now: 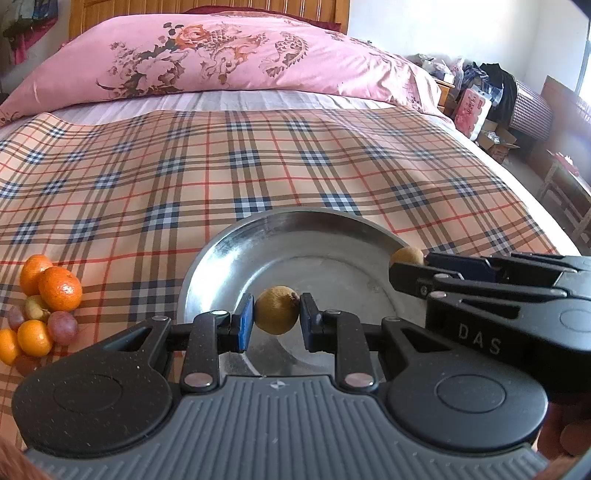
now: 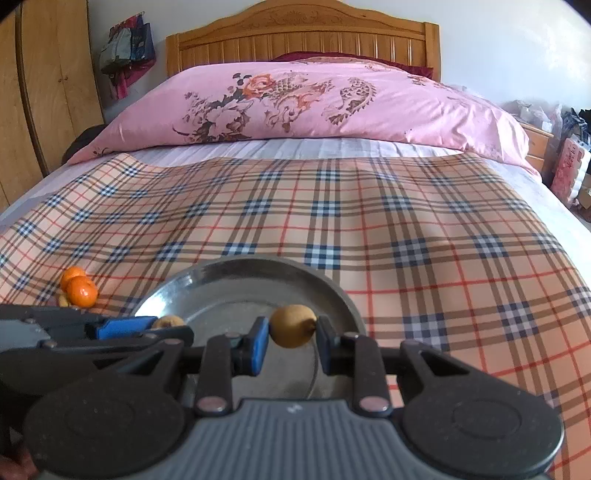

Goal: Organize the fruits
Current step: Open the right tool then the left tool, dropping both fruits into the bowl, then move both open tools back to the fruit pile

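A round metal plate [image 1: 229, 251] lies on the plaid bed sheet; it also shows in the right wrist view [image 2: 332, 291]. My left gripper [image 1: 277, 317] is shut on a small brown-yellow fruit [image 1: 277, 310] above the plate. My right gripper [image 2: 291, 328] is shut on a similar brown-yellow fruit [image 2: 293, 325] above the plate. The right gripper enters the left wrist view from the right with its fruit [image 1: 406, 255]. The left gripper's fruit [image 2: 168, 322] shows in the right wrist view. A pile of small oranges [image 1: 59, 288] and grapes [image 1: 62, 326] lies on the sheet to the left.
A pink floral quilt [image 1: 229, 55] lies at the head of the bed, before a wooden headboard [image 2: 303, 33]. Two oranges [image 2: 79, 288] show left of the plate. Boxes and clutter [image 1: 480, 103] stand beside the bed on the right. A wooden wardrobe [image 2: 37, 92] stands left.
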`<state>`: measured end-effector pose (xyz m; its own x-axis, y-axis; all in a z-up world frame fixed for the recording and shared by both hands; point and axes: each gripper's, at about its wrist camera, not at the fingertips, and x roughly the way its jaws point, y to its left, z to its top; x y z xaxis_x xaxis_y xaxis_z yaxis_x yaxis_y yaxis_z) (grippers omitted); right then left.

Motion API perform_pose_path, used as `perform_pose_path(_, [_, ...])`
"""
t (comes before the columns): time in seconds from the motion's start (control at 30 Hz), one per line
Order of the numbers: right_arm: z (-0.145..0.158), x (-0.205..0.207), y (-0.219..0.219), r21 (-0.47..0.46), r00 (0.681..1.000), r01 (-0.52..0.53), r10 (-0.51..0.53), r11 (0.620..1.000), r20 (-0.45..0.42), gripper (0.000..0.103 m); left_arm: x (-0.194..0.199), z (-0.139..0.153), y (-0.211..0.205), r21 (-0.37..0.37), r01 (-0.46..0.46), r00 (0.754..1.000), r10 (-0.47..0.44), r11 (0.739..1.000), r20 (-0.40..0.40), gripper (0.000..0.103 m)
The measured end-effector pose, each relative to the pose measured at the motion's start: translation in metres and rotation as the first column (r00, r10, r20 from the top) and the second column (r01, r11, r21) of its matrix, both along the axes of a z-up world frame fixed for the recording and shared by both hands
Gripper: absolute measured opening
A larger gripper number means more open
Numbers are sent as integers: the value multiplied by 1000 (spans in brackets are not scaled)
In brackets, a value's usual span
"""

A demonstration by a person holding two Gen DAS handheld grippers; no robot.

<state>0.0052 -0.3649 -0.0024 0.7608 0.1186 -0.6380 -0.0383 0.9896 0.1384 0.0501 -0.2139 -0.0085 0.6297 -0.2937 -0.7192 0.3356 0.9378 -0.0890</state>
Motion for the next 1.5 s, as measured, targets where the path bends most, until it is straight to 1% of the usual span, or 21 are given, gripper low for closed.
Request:
perform_pose_path(0.27, [-6,7,-1,4,1000,6,-6,1000,-12,26,9,-3,-4,-13,1,1000,-1,1000,-8,26])
perform_pose_path(0.33, [-6,7,-1,4,1000,5,-5,1000,-14,26,8,-2,-5,-26,14,1000,-15,1000,-6,28])
perform_pose_path(0.4, [-5,6,-1,0,1000,8,-8,1000,-5,31,8,-1,-4,-25,9,1000,-9,1000,4,29])
perform_pose_path(0.43, [-4,5,-1,-4,1000,13,-13,1000,-2,34,8,-1,-4,-27,11,1000,-11,1000,9,31])
perform_pose_path(0.47, [-3,5,-1,-6,1000,16,-16,1000,2,36,8,0,-3,-27,11,1000,-11,1000,10,34])
perform_pose_path(0.53, [-1,2,-3,-5,1000,22,-22,1000,6,39,7,3,0,-22,-1,1000,1,1000,18,51])
perform_pose_path(0.57, [1,1,-3,-2,1000,28,-28,1000,8,41,6,4,1,-18,-8,1000,8,1000,22,56])
perform_pose_path(0.6, [2,-1,-4,0,999,32,-32,999,11,41,5,5,3,-14,-16,1000,16,1000,26,62])
perform_pose_path(0.63, [3,-3,-4,2,999,33,-33,999,14,44,4,6,6,-13,-20,999,21,1000,31,67])
perform_pose_path(0.67, [5,-4,-4,2,999,37,-37,999,18,50,3,8,8,-12,-27,999,27,1000,35,69])
perform_pose_path(0.73, [8,-8,-3,-6,999,48,-48,999,26,58,0,10,14,-8,-45,998,45,999,40,83])
perform_pose_path(0.8, [11,-12,-3,-1,998,53,-53,999,32,64,-3,13,20,-1,-64,997,64,998,51,91])
perform_pose_path(0.87, [13,-16,-3,7,998,60,-60,998,34,72,-6,15,26,-6,-72,996,72,997,55,92])
perform_pose_path(0.9, [13,-17,-2,9,998,60,-61,998,36,74,-7,15,28,-6,-75,996,75,997,55,93])
perform_pose_path(0.97, [15,-21,1,4,997,61,-61,998,39,84,-11,17,33,1,-86,994,85,996,62,94])
perform_pose_path(1.0, [15,-22,3,0,997,59,-58,998,42,85,-13,17,35,5,-92,994,92,996,65,96])
perform_pose_path(1.07, [18,-26,7,-22,997,65,-64,998,50,96,-16,18,41,1,-106,992,106,994,67,97])
perform_pose_path(1.13, [20,-29,11,-34,996,72,-70,997,61,102,-18,19,48,-3,-120,990,120,993,71,103])
perform_pose_path(1.23, [22,-31,16,-30,997,53,-51,998,61,102,-22,20,55,7,-144,986,143,990,82,103])
perform_pose_path(1.37, [25,-33,27,-56,997,39,-35,998,63,102,-27,21,66,11,-165,983,164,986,84,103])
perform_pose_path(1.5, [26,-37,36,-33,998,49,-48,998,45,102,-31,22,80,-5,-184,979,184,983,90,103])
